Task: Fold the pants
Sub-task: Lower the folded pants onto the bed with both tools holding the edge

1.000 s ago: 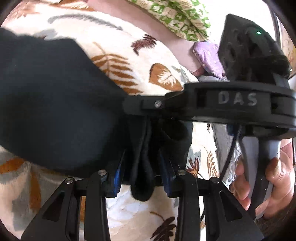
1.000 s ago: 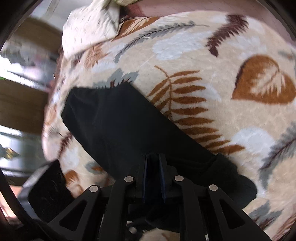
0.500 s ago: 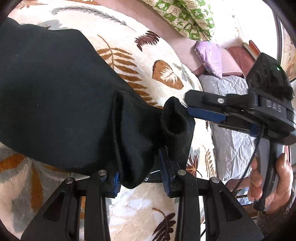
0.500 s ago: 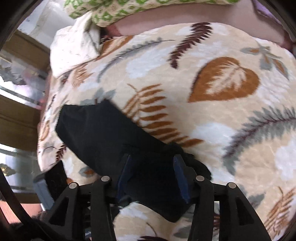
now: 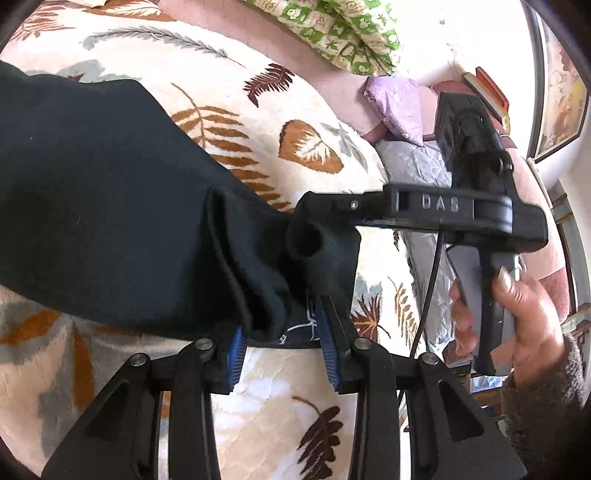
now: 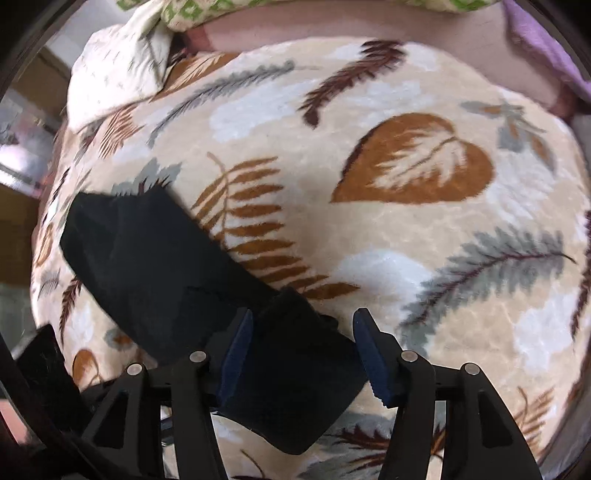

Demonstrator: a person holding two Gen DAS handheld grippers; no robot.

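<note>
— Left gripper [image 5: 280, 350]: blue ribbed pads clamped on a bunched fold of the black pants [image 5: 110, 206], soft matte knit, thick rolled hem bulging up between the fingers.

— And the right gripper [image 6: 303, 354]?

— Jaws apart, just been opening; pants [image 6: 166, 266] corner lying slack between the blue pads, neither pad pressing. Seen from the left wrist camera as a black body marked DAS [image 5: 439, 210], tips right at the cloth's hem, gripped by a hand [image 5: 517, 314] in a fuzzy brown sleeve [image 5: 546, 413].

— Beyond the jaws?

— Dark slab of fabric running ahead and to the left of both grippers, flat, one straight edge, blunt far corner. Underneath, a plush blanket [image 6: 406, 240]: cream pile, rust fern fronds, a brown heart-shaped leaf, grey feathers, dark maroon sprigs.

— Farther out?

— Green-and-cream patterned cloth [image 5: 343, 33] at the far edge, a lilac pillow [image 5: 397, 103], a grey quilted cover [image 5: 413, 166] off the right side of the blanket. Framed picture [image 5: 561, 92] on a pale wall far right.

— Room to move?

— Open blanket ahead and to the right of the right jaws; blanket edge dropping away on the left, wooden furniture blurred beyond.
</note>
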